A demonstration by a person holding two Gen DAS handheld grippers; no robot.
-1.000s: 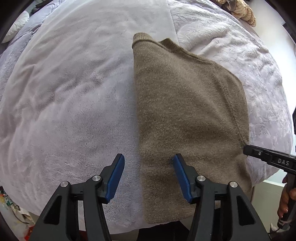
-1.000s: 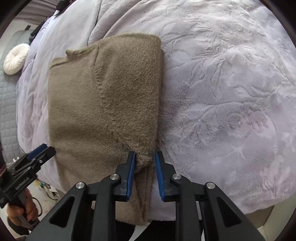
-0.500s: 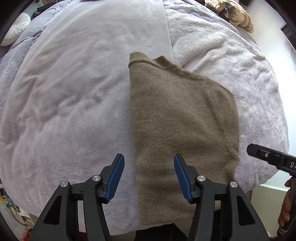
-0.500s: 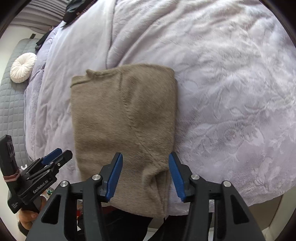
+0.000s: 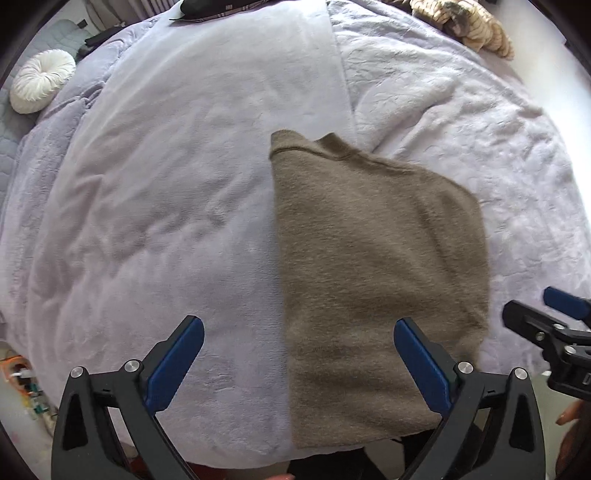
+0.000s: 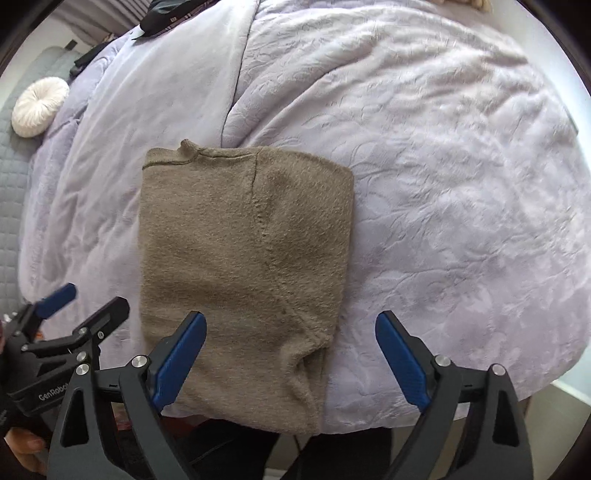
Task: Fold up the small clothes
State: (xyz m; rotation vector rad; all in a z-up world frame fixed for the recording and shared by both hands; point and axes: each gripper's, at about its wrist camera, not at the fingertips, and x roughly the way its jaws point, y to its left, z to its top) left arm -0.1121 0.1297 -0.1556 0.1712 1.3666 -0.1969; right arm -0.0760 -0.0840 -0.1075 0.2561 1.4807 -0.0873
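Note:
A folded olive-brown knitted sweater [image 5: 373, 273] lies flat on the lilac bedspread [image 5: 166, 229], its near end hanging over the bed's front edge. My left gripper [image 5: 299, 354] hovers above the sweater's left edge, jaws opening wide, nothing pressed between the pads. In the right wrist view the same sweater [image 6: 240, 258] lies below my right gripper [image 6: 290, 349], whose jaws are opening above its near right corner without touching it. The right gripper [image 5: 550, 325] shows at the left view's right edge, and the left gripper [image 6: 74, 310] at the right view's left edge.
A white round cushion [image 5: 42, 85] rests on grey quilting at the far left. Dark clothing [image 5: 225, 9] lies at the bed's far end, and a tan patterned bundle [image 5: 469, 26] at the far right. The front edge of the bed [image 6: 424, 410] runs close beneath both grippers.
The right gripper let go of the sweater's near right corner and opened wide. The left jaws spread wider. Both grippers rose, so the sweater looks smaller and lies flat.

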